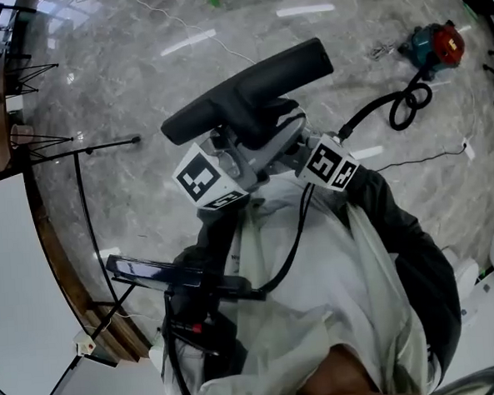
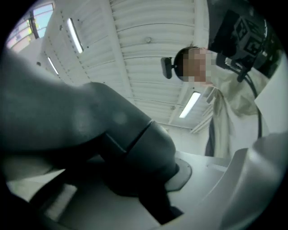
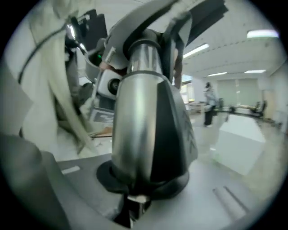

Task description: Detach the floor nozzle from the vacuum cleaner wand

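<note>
Up in front of you, your left gripper point(image 1: 240, 151) is clenched on the neck of the floor nozzle point(image 1: 249, 88) and your right gripper point(image 1: 294, 148) on the wand point(image 3: 144, 112), either side of the joint, apparently braced to pull them apart.

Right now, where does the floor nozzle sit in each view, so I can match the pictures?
Head view: floor nozzle top centre, a dark bar held above the floor.
Left gripper view: fills left and centre, its neck clamped in the left tongs.
Right gripper view: probably the dark piece at the top edge, beyond the wand in the right tongs.
Shared landmark: the person's pale jacket, in all three.
</note>
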Tool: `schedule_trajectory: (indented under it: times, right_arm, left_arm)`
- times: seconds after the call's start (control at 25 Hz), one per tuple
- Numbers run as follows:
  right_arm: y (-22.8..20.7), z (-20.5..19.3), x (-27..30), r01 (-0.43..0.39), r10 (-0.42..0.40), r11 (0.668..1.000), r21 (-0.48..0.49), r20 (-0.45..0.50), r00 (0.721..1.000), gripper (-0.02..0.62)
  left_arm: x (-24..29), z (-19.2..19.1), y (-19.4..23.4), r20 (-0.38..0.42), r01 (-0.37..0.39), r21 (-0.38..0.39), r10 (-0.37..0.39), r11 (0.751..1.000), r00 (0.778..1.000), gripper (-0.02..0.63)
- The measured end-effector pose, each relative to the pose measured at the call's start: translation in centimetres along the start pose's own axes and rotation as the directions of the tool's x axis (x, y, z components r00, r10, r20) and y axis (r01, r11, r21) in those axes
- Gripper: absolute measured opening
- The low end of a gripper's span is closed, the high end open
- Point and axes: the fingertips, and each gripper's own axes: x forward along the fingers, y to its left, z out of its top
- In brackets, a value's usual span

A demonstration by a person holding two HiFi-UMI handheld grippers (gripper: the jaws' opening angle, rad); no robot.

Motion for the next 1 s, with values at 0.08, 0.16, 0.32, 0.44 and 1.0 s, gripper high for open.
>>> schedule_trajectory:
  times: [0.08, 0.16, 0.32, 0.44, 1.0]
  right_arm:
    - [3.3, -0.5, -1.4, -0.317, 0.316, 0.948, -0.023, -0.032, 0.948, 0.081]
    - [5.4, -1.1, -3.1, -0.538, 0.536, 0.843, -0.004, -0.074, 0.841, 0.081]
    - [4.3, -2.2, -2.3, -0.487, 0.495, 0.867, 0.103, -0.076, 0.866, 0.078]
    - [2.0, -2.7, -0.2, -0.194, 0.201, 0.973, 0.122, -0.053, 0.978, 0.074]
    - [1.7, -3.0, -1.6, -0.144, 0.147, 0.988, 0.058, -0.063, 0.987, 0.08]
  left_arm:
    - [0.1, 0.0, -2.4, 0.026, 0.118, 0.002, -0.118, 0.993, 0.993, 0.074]
    - [0.4, -0.1, -3.3, 0.055, 0.17, -0.032, -0.169, 0.985, 0.984, 0.074]
    - [-0.1, -1.4, 0.4, 0.07, 0.001, -0.144, 0.009, 0.99, 0.998, 0.077]
    - [-0.9, -2.4, 2.2, 0.022, -0.141, -0.137, 0.146, 0.98, 0.989, 0.078]
    - [0.1, -2.5, 0.1, 0.02, -0.062, -0.086, 0.064, 0.994, 0.998, 0.074]
